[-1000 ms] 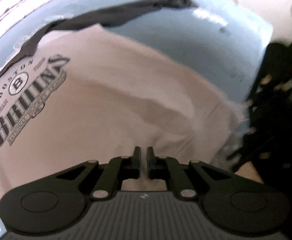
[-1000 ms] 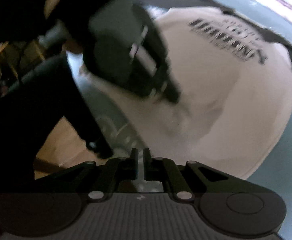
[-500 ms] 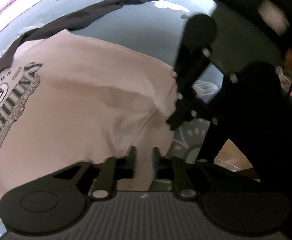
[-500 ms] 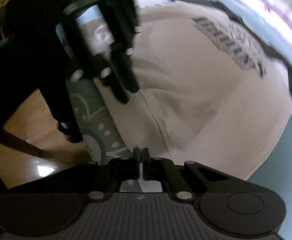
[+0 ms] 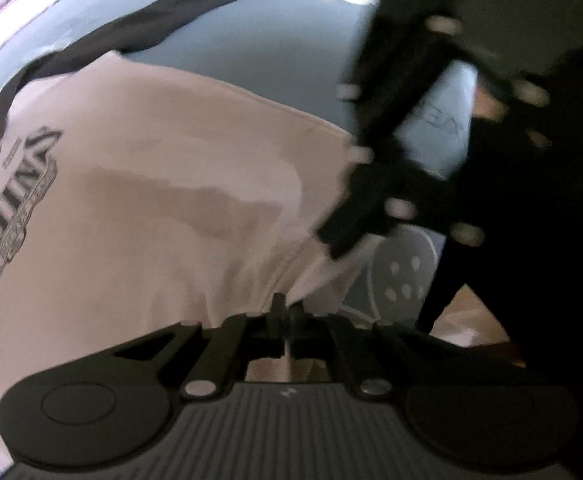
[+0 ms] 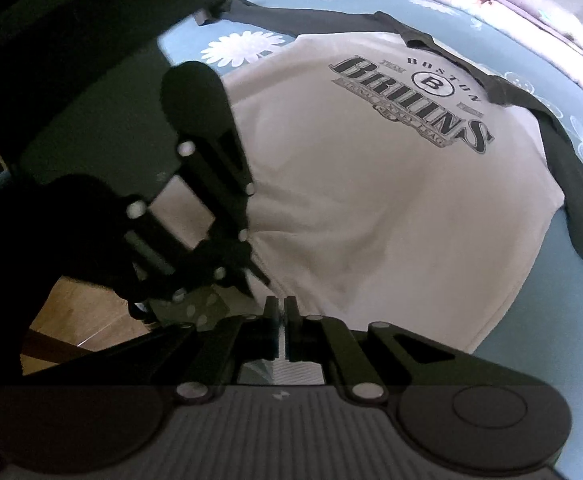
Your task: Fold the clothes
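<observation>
Raglan shirt (image 6: 371, 200) spread flat on bed (image 6: 551, 320), hem gripped.
Left tongs (image 5: 287, 312) and right tongs (image 6: 281, 312) are clamped on the hem, apparently for folding upward.

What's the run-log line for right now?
step: grab hem | left tool: shut on shirt hem | right tool: shut on the hem | shirt: flat on bed, print up

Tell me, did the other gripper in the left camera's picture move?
Yes. The right gripper came in from the bed's edge and now sits at the shirt's hem, close to the left gripper.
</observation>
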